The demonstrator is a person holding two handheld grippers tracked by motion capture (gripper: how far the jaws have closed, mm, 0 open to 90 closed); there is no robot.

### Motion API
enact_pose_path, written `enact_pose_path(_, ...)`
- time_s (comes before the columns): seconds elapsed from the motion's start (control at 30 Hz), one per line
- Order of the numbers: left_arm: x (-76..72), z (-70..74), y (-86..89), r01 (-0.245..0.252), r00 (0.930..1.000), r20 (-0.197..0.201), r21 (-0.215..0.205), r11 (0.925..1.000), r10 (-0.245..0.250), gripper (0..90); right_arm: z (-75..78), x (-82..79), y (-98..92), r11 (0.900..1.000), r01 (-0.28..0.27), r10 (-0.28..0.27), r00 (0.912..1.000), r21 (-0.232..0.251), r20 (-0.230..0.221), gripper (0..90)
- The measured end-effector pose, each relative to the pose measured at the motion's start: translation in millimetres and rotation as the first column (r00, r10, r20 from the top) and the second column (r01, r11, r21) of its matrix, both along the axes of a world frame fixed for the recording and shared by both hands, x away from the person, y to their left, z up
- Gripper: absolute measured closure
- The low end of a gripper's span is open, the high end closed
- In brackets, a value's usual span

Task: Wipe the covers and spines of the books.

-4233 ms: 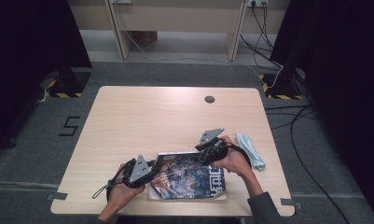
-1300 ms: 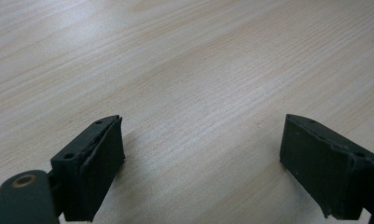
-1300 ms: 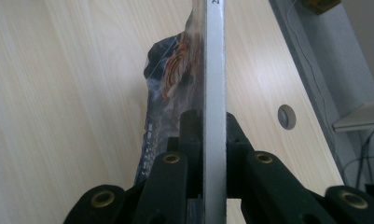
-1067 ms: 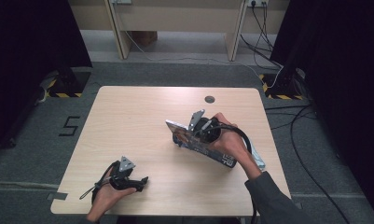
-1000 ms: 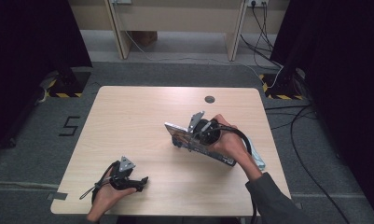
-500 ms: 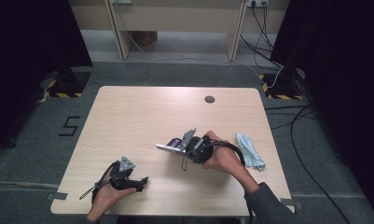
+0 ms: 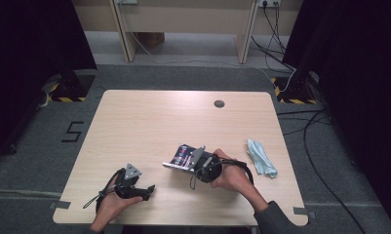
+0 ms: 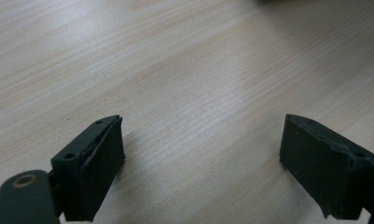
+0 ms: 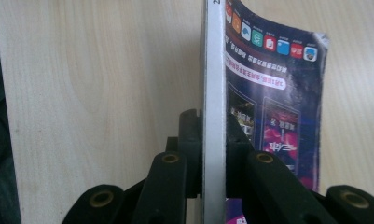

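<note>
1. Black jaws of the left gripper point(image 7: 146, 188) are standing wide apart with nothing between them, resting on the near left part of the pale wood table point(image 7: 149, 126).
2. The right gripper point(image 9: 214, 140) is clamping the spine of a glossy dark magazine point(image 9: 268, 93), holding it low over the table's near middle.
3. A light blue cloth point(image 7: 261, 157) is lying farther right, apart from both.

A fixed high camera looked forward and down over the whole tabletop point(image 7: 149, 122). Each gripper camera sat close above that same wood, looking along its own fingers point(image 8: 93, 165); the right one also faced a magazine point(image 9: 268, 88) edge-on.
</note>
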State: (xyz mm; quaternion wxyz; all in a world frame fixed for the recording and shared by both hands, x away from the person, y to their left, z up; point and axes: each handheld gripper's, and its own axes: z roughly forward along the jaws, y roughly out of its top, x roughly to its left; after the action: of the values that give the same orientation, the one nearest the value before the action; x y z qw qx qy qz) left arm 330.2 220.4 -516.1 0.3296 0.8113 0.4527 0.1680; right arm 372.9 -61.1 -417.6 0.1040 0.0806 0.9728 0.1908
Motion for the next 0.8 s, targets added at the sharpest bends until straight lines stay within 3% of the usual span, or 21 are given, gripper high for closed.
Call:
enact_pose_path(0.27, -0.1, 0.0, 0.0, 0.000, 1.0000, 0.000, 0.000, 1.0000, 0.000, 12.7, -26.6, -11.3, 2.9, 1.000, -0.017, 0.017, 0.9998, -0.015, -0.007, 80.0)
enact_pose_path(0.43, -1.1, 0.0, -1.3, -0.001, 1.0000, 0.000, -0.001, 1.0000, 0.001, 12.6, -39.8, -20.0, 3.3, 1.000, -0.011, 0.011, 0.9999, 0.002, -0.002, 76.2)
enact_pose_path(0.5, -1.3, 0.2, -1.7, 0.005, 1.0000, -0.002, 0.002, 1.0000, -0.005, 12.6, -42.9, -23.1, 2.5, 1.000, -0.011, 0.011, 0.9998, 0.012, 0.013, 74.6)
enact_pose_path(0.8, -1.4, 0.1, -1.9, 0.015, 0.9999, 0.000, -0.002, 0.9999, -0.015, 12.7, -55.2, -32.5, -0.1, 1.000, 0.011, -0.011, 0.9999, 0.029, -0.007, 64.4)
